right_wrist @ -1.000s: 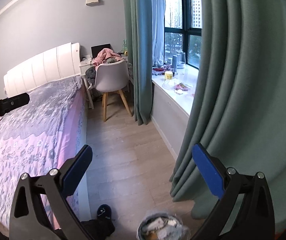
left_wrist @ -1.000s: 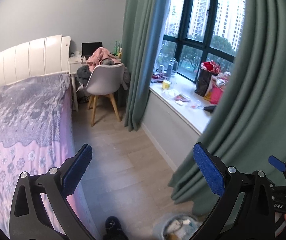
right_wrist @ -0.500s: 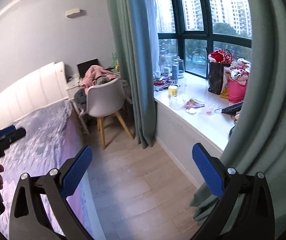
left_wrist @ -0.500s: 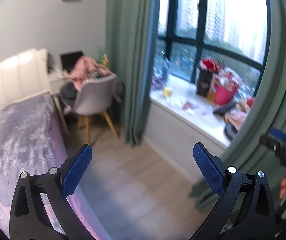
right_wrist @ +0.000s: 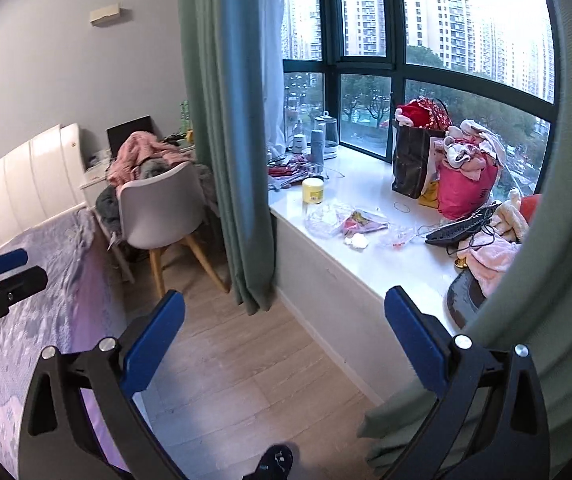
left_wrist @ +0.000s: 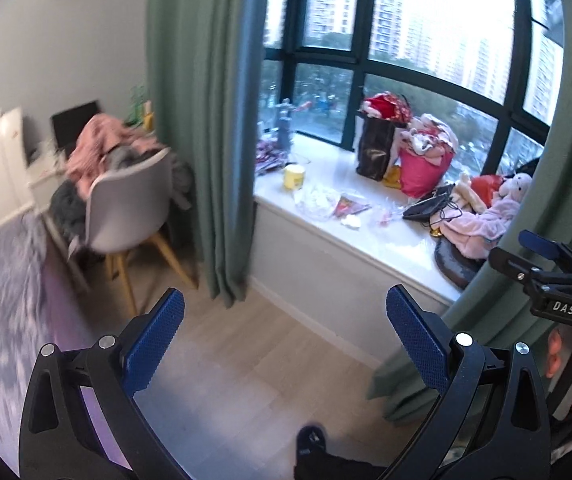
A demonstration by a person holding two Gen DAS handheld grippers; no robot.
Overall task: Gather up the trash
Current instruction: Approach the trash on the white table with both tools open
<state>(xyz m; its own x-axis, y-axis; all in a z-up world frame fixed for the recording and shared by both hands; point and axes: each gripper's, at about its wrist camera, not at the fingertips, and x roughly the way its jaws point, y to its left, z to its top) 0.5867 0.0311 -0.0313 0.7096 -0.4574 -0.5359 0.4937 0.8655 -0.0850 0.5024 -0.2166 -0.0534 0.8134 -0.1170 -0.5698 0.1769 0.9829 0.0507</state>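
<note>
The windowsill [right_wrist: 366, 264] carries the litter: a clear bag [right_wrist: 326, 218] and a red wrapper [right_wrist: 360, 220] near its front edge, a white wad [right_wrist: 357, 241] just beside them. None looks collected yet. Both the left hand-held gripper [left_wrist: 284, 330] and the right hand-held gripper [right_wrist: 284, 330] hang wide and empty; "DAS" is readable on the right one's body.

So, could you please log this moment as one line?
phase: approach | left gripper: open, empty | right gripper: open, empty | target: wrappers on windowsill
</note>
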